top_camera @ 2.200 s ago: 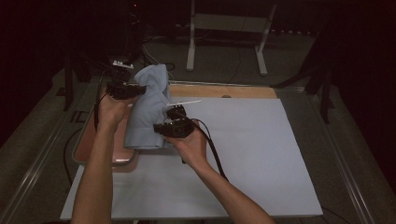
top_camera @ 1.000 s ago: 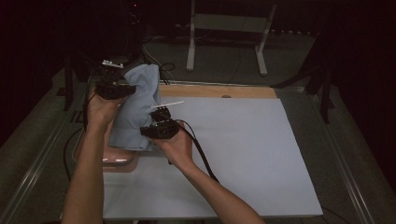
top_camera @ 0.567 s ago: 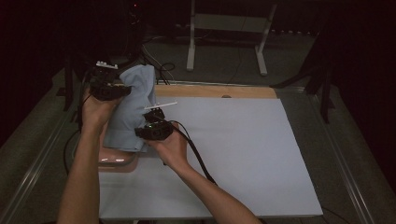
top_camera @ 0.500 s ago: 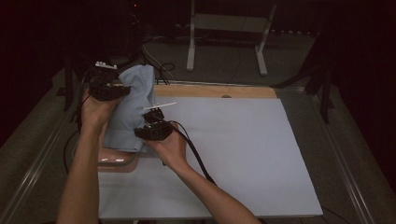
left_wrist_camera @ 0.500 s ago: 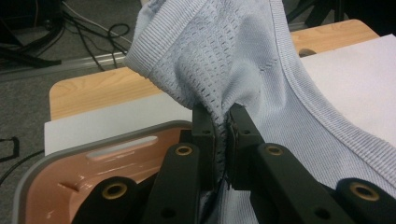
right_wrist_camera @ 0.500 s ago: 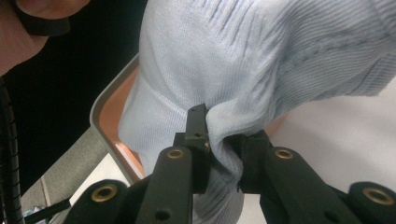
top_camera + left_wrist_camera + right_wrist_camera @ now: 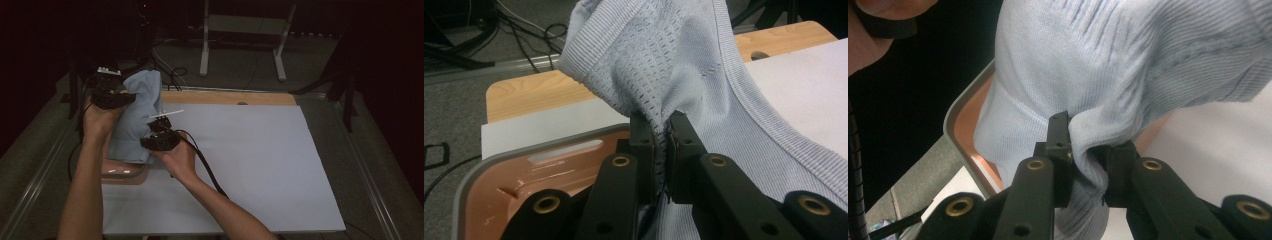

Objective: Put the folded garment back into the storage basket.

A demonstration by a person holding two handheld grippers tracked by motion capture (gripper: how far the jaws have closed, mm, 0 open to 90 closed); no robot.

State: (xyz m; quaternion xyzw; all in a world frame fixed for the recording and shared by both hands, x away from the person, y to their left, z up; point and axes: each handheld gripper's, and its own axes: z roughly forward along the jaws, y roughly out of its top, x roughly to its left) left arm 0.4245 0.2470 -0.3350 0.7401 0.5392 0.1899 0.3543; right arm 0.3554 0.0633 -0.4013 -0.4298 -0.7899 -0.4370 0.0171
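Claws, left (image 7: 661, 131) and right (image 7: 1088, 145), each pinch the sweater (image 7: 134, 117), raised above its tray (image 7: 122, 175); spreading on the surface (image 7: 240, 150) remains.

Mat (image 7: 260, 165) on table centre, wooden board (image 7: 230, 97) along its 12 o'clock edge, tray (image 7: 122, 172) at mat's 9 o'clock corner, garment (image 7: 135, 120) hanging above tray, left gripper (image 7: 117, 97) at garment's 10 o'clock, right gripper (image 7: 157, 137) at its 4 o'clock, stand (image 7: 240, 40) on floor at 12 o'clock.
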